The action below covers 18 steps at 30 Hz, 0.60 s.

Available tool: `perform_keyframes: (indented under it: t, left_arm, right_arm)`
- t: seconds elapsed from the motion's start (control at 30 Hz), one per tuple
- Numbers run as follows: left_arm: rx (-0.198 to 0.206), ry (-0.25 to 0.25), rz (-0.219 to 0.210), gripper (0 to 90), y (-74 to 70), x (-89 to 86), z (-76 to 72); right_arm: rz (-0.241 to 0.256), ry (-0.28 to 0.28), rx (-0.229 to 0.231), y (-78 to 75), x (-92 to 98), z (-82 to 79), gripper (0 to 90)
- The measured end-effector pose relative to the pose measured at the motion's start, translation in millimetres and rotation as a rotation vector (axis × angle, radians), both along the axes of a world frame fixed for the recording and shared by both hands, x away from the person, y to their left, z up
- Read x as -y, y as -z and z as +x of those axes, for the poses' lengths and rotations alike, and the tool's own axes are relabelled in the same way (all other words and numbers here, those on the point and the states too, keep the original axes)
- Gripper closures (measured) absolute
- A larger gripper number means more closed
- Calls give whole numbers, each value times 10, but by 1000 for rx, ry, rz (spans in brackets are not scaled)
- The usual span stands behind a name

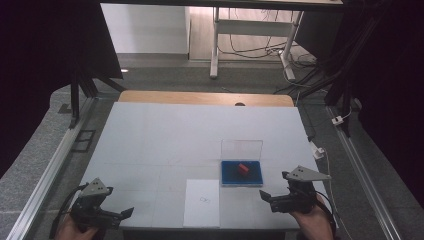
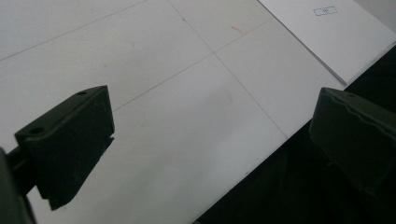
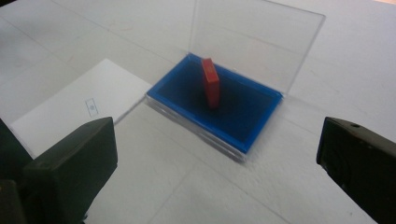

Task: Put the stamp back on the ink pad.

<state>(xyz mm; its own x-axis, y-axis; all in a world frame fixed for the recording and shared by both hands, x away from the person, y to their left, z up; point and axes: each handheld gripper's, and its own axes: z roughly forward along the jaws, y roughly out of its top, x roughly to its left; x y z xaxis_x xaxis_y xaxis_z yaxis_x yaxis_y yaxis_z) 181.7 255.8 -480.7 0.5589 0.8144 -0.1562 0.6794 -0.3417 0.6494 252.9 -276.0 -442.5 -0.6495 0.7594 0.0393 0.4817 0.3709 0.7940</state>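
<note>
A shallow blue-lined case point(image 1: 242, 173) point(image 3: 243, 119) lies on the white table right of centre, its clear lid point(image 1: 242, 149) point(image 3: 254, 39) standing open at the back. A small red block point(image 1: 244, 169) point(image 3: 210, 82) stands tilted on edge inside it. My right gripper point(image 1: 266, 198) point(image 3: 217, 163) hovers just in front and to the right of the case, open, with nothing between its jaws. At the near left corner my left gripper point(image 1: 125, 214) point(image 2: 210, 144) is held over the table's front edge, open and empty.
A white sheet of paper point(image 1: 202, 203) point(image 2: 327, 32) point(image 3: 74, 107) with a small printed mark lies at the front edge, left of the case. A wooden board point(image 1: 205, 98) borders the table's far side. Metal rails point(image 1: 50, 165) run along both sides.
</note>
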Motion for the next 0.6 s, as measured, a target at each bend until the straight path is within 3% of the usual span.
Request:
perform_keyframes:
  t: [0.23,0.6]
  left_arm:
    - [1,0,-2,4,-1,-2,-2]
    - [5,2,0,4,0,-6,-10]
  right_arm:
    - [-6,79,-3,26,155,-143,0]
    - [-16,132,-56,80,356,-302,0]
